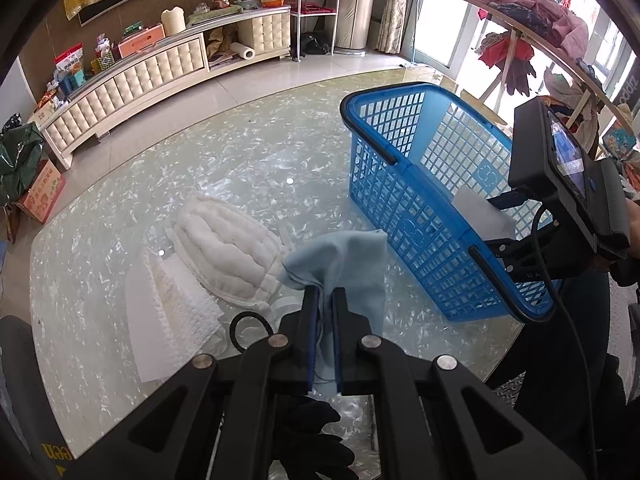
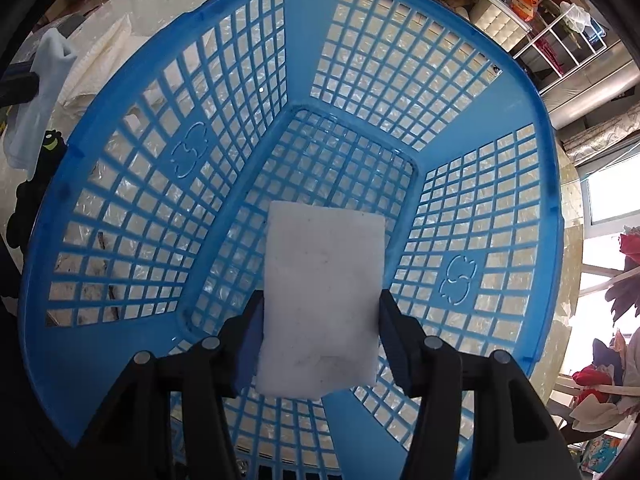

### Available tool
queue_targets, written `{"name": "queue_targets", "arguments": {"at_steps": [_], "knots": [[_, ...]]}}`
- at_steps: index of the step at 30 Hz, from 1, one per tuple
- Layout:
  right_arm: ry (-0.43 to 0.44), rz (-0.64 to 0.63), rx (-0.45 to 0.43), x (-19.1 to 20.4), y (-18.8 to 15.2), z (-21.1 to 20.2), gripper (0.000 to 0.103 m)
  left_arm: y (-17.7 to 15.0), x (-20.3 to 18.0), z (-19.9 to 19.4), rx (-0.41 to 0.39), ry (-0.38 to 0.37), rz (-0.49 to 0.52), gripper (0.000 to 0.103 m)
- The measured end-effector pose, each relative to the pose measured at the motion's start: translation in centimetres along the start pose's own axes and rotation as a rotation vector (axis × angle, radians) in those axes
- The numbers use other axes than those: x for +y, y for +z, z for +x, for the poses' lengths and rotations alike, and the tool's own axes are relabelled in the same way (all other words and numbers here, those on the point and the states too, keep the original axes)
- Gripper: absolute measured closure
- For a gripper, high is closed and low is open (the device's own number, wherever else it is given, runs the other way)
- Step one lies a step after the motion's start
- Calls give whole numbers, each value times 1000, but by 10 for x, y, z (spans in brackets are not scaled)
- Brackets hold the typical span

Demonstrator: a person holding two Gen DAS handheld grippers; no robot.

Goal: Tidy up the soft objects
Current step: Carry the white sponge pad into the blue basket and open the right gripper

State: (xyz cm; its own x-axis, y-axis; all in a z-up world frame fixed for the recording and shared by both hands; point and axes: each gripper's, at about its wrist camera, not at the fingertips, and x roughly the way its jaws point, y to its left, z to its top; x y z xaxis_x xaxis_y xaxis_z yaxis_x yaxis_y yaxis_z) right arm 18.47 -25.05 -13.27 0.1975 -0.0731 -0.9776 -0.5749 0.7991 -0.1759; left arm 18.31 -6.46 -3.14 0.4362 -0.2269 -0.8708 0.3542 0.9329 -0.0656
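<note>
Sponge (image 2: 320,300), white and flat, is pinched by the right claw (image 2: 320,308) inside the blue basket (image 2: 520,128), above its floor. Beside the basket, the left claw (image 1: 324,300) pinches a pale blue cloth (image 1: 340,256) above the tabletop (image 1: 248,160); a white quilted pad (image 1: 228,248) lies farther out.

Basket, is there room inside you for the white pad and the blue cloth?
Yes. The blue basket floor is bare ahead of the white foam pad held by the right gripper. Bare tabletop lies left of the basket. It is crowded near the left gripper: blue cloth, quilted white pad.
</note>
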Motion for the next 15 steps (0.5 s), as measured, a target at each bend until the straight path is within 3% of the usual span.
{"name": "queue_targets", "arguments": {"at_steps": [2,4,8,10,15], "knots": [[4,-1,2,-2,2,3,46,0,0,0,1,0,-2,98],[16,0,-8,0,2,1,34,0,1,0,1,4,-3,98],[6,-18,-27,5,3,-6,24,0,0,1,3,8,0,98],[4,-18,-37,7,4,-10,9,0,-1,0,1,8,4,98],[-13,-42,-62,19,10,-12,9,-1,-1,-4,-10,2,5,98]]}}
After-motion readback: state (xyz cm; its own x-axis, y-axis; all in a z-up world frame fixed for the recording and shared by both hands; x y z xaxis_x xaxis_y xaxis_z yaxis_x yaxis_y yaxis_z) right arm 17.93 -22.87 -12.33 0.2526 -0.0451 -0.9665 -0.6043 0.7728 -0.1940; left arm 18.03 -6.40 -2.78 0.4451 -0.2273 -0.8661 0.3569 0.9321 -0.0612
